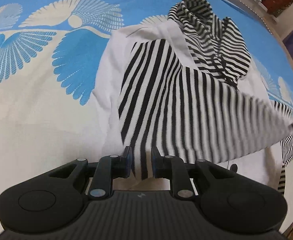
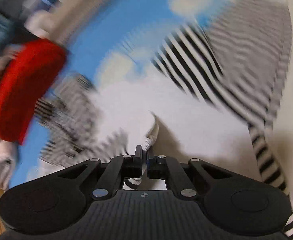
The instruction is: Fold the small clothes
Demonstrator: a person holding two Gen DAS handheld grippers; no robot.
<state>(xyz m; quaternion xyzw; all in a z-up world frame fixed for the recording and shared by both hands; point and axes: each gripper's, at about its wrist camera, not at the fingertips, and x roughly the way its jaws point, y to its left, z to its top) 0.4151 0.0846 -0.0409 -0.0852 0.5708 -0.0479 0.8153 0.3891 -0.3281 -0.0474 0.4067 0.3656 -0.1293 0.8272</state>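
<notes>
Left gripper point(image 1: 140, 165) part-closed on a hanging fold of the striped garment point(image 1: 178, 92), which spreads ahead over the blue patterned cloth point(image 1: 46, 40), right gripper point(image 2: 144, 163) pinched tight on its white edge, blurred red item point(image 2: 26, 88) to the left only in the right view.

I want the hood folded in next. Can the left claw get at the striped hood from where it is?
Probably not yet. The left claw has cloth of the striped garment between its fingers, so it would have to let go. Otherwise the hood lies uncovered straight ahead on the bedspread.
</notes>
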